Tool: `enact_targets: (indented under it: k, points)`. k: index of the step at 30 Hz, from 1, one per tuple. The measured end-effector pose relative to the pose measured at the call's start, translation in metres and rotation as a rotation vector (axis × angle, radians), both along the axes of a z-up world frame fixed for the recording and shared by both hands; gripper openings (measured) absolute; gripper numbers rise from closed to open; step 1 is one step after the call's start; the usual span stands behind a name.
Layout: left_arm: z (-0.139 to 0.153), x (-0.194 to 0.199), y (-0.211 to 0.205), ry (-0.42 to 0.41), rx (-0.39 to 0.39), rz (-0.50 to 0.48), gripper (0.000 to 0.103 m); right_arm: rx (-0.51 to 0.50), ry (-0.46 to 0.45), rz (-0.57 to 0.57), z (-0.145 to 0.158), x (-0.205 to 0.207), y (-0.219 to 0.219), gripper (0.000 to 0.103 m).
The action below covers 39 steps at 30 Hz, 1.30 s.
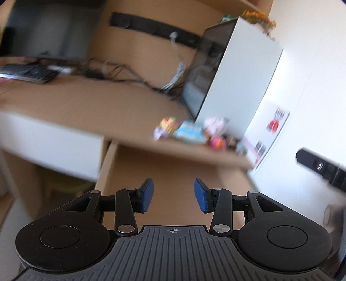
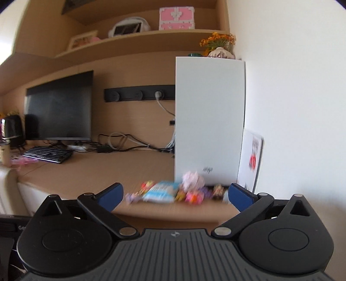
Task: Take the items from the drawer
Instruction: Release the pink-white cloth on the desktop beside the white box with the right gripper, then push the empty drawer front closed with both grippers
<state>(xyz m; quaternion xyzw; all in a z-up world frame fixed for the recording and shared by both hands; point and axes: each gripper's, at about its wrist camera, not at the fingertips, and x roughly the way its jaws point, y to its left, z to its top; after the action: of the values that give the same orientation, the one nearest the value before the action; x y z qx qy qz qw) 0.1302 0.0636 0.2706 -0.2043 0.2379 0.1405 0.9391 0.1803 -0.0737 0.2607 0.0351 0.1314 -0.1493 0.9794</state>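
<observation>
A blurred heap of small colourful items (image 1: pixel 194 133) (image 2: pixel 173 191) lies on the wooden desk (image 1: pixel 86 101) (image 2: pixel 97 170) near its front right corner, against a white computer case (image 1: pixel 240 71) (image 2: pixel 208 118). A white drawer front (image 1: pixel 49 147) sticks out below the desk's edge at the left; its inside is hidden. My left gripper (image 1: pixel 174 194) is open and empty, held below and in front of the desk edge. My right gripper (image 2: pixel 175 194) is open wide and empty, just short of the heap. The other gripper's black body (image 1: pixel 320 166) shows at the right.
A dark monitor (image 2: pixel 59 108), a keyboard (image 2: pixel 46 154) and tangled cables (image 2: pixel 121 144) sit at the back of the desk. Shelves above carry a pink box (image 2: pixel 177 18). A white wall (image 2: pixel 292 108) bounds the right, with a printed sheet (image 2: pixel 252 160) leaning on it.
</observation>
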Motion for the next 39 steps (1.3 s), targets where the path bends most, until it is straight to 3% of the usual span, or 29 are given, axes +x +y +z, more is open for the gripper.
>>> enact_targets:
  k: [4, 8, 11, 16, 19, 21, 26, 39]
  points:
    - [-0.021, -0.039, -0.034, 0.112, 0.04, 0.04, 0.045, 0.025, 0.069, -0.008, -0.044, -0.038, 0.013, 0.103]
    - [-0.042, -0.064, -0.048, 0.168, 0.046, 0.086, 0.045, 0.136, 0.144, 0.001, -0.077, -0.055, 0.015, 0.103]
    - [-0.063, -0.069, -0.056, 0.169, 0.081, 0.084, 0.045, 0.163, 0.168, -0.015, -0.099, -0.062, 0.016, 0.103]
    - [-0.104, -0.054, -0.07, 0.158, 0.162, 0.061, 0.045, 0.089, 0.245, -0.1, -0.153, -0.068, 0.021, 0.103]
    - [-0.122, -0.045, -0.079, 0.122, 0.236, 0.036, 0.045, 0.076, 0.258, -0.139, -0.183, -0.068, 0.02, 0.103]
    - [-0.134, -0.038, -0.08, 0.106, 0.245, 0.024, 0.045, 0.054, 0.256, -0.158, -0.197, -0.068, 0.019, 0.103]
    - [-0.152, -0.031, -0.081, 0.069, 0.271, 0.042, 0.045, 0.014, 0.207, -0.243, -0.208, -0.063, 0.012, 0.103]
    - [-0.155, -0.024, -0.087, 0.033, 0.352, 0.024, 0.045, -0.013, 0.178, -0.184, -0.214, -0.047, 0.009, 0.103]
